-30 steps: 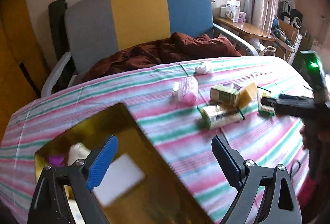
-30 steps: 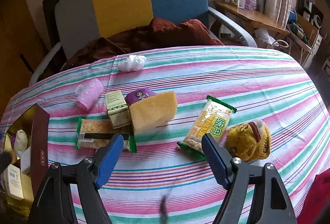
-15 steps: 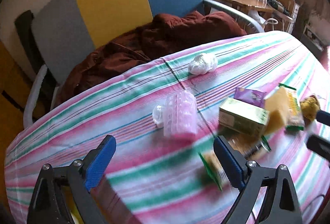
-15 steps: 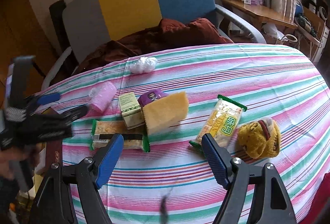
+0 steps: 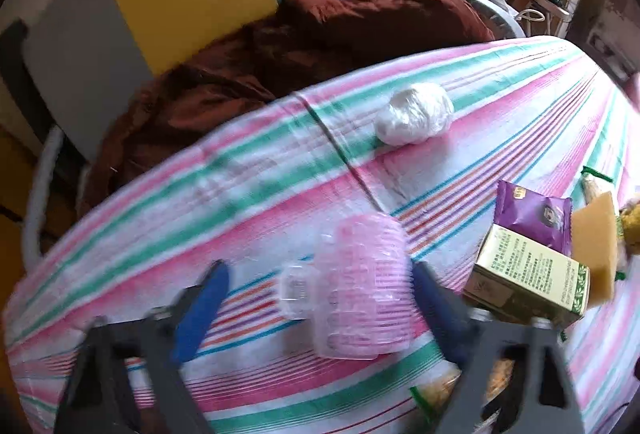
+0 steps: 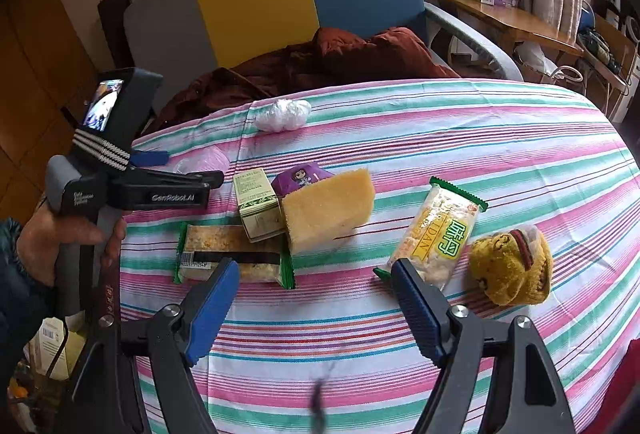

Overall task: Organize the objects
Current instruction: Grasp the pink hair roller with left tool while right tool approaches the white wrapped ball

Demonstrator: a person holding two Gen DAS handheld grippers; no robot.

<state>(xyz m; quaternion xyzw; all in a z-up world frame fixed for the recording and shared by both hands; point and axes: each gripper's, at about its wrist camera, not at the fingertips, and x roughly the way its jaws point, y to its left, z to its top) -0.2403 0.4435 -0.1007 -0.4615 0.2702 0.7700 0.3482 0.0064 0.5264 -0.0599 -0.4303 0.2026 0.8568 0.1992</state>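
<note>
The left gripper [image 5: 316,298] has swung away from the box [image 6: 108,298] at the table's left edge and closed in on the pink container [image 5: 360,290], which now sits between its open fingers; the right gripper [image 6: 316,294] barely shifted.

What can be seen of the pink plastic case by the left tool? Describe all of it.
The pink plastic case is translucent, ribbed on top with rounded bumps along its side, and has a clear latch tab at its left end. It lies flat on the striped tablecloth, between the open fingers of the left tool, apparently not yet gripped.
</note>
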